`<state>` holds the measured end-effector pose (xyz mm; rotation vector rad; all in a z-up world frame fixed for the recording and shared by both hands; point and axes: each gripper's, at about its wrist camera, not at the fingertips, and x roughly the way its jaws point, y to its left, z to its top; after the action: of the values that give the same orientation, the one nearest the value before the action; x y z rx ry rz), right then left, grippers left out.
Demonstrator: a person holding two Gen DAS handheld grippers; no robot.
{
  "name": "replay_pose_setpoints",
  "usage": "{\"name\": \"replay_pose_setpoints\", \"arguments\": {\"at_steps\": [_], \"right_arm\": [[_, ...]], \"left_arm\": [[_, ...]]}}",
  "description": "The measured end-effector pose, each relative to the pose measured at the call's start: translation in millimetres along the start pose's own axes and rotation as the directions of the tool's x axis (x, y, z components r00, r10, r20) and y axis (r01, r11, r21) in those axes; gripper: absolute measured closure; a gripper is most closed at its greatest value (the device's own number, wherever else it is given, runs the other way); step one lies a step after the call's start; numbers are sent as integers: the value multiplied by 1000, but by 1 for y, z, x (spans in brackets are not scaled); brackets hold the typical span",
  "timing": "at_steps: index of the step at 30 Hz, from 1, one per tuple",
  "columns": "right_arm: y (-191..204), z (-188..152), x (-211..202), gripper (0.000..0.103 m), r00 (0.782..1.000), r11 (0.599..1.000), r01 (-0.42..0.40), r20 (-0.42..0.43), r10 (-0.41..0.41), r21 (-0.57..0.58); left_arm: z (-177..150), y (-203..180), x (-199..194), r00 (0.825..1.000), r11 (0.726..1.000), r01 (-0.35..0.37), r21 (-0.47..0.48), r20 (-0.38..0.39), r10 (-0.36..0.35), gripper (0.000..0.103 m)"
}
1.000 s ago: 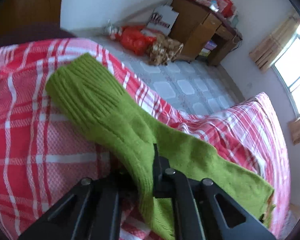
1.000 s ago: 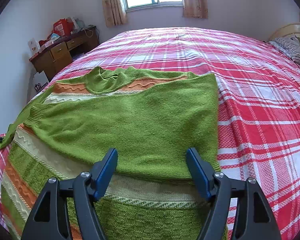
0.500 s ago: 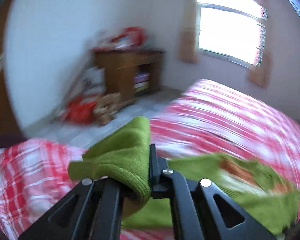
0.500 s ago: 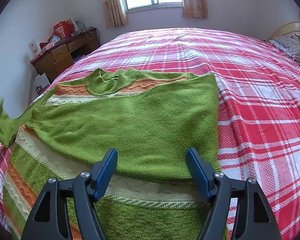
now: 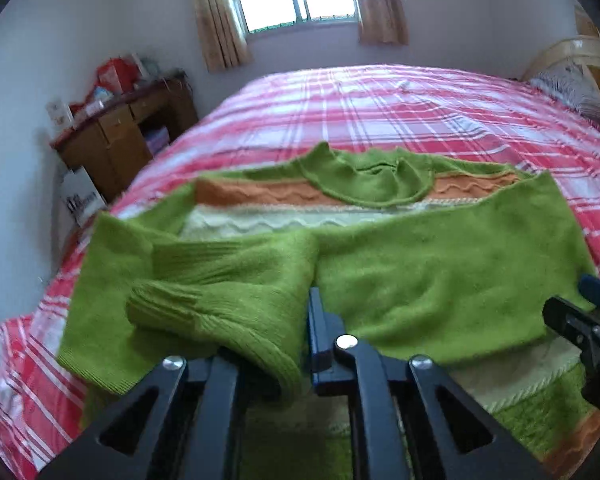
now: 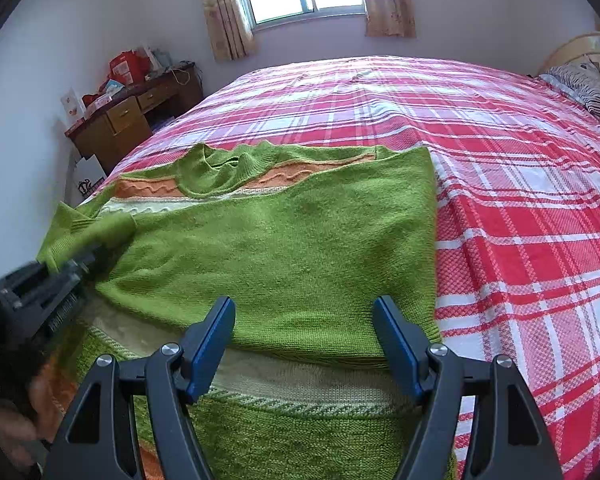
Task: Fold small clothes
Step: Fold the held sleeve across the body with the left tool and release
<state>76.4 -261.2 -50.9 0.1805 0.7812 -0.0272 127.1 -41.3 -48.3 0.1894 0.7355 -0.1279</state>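
Sweater: green knitted sweater with orange and cream bands [image 6: 284, 248] flat on red plaid bedspread [image 6: 520, 208]
Left gripper [image 5: 304, 344]: clenched on ribbed green sleeve [image 5: 220, 292], at 9 o'clock
Right gripper [image 6: 304, 344]: released, empty, over hem at 6 o'clock
Tip: lay sleeve straight across the body, smooth, before releasing

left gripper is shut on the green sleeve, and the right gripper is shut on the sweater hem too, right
Not quite. The left gripper is shut on the green sleeve, but the right wrist view shows the right gripper open above the sweater, holding nothing.

Sweater [image 6: 284, 248] spread at bed's [image 6: 520, 208] near left corner, collar toward far edge; sleeve [image 5: 236, 280] folded across its left side.
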Motion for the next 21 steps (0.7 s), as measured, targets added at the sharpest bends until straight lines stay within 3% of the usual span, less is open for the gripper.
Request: {"name": "replay_pose_setpoints", "arguments": {"at_steps": [1,2,3,5,9,13,14,16,19,21], "right_arm": [[0,0,0,31,1000,1000,1,-1,-1,0],[0,0,0,31,1000,1000,1,-1,-1,-1],[0,0,0,31,1000,1000,2,-1,-2,-1],[0,0,0,31,1000,1000,1,-2,-1,-2],[0,0,0,31,1000,1000,10,-7,-11,-8],[17,8,1,31,997,996,64,-31,-66,-60],[24,10,-3,31,999,997,33,-20,-35,-68],[54,18,-20,31,994,991,-101,28,104,-90],[110,29,-31,31,972,958,-210,62,226,-193],[146,32,-24,31,966,932,-235,38,255,-277]], "left_arm": [[-1,4,-3,1000,1000,15,-13,-8,-15,84],[-2,12,-7,999,999,39,-31,-20,-40,67],[-5,20,-12,997,996,68,-54,-27,-70,43],[-21,43,-31,995,988,95,-125,1,-96,21],[-54,92,-51,999,963,16,-270,47,-4,19],[-83,122,-37,999,925,-51,-376,-20,47,20],[-91,125,-34,998,918,-59,-393,-26,54,22],[-94,120,-37,998,913,-40,-405,20,53,20],[-96,117,-36,999,911,-42,-411,13,52,17],[-96,115,-38,998,912,-42,-409,21,55,17]]}}
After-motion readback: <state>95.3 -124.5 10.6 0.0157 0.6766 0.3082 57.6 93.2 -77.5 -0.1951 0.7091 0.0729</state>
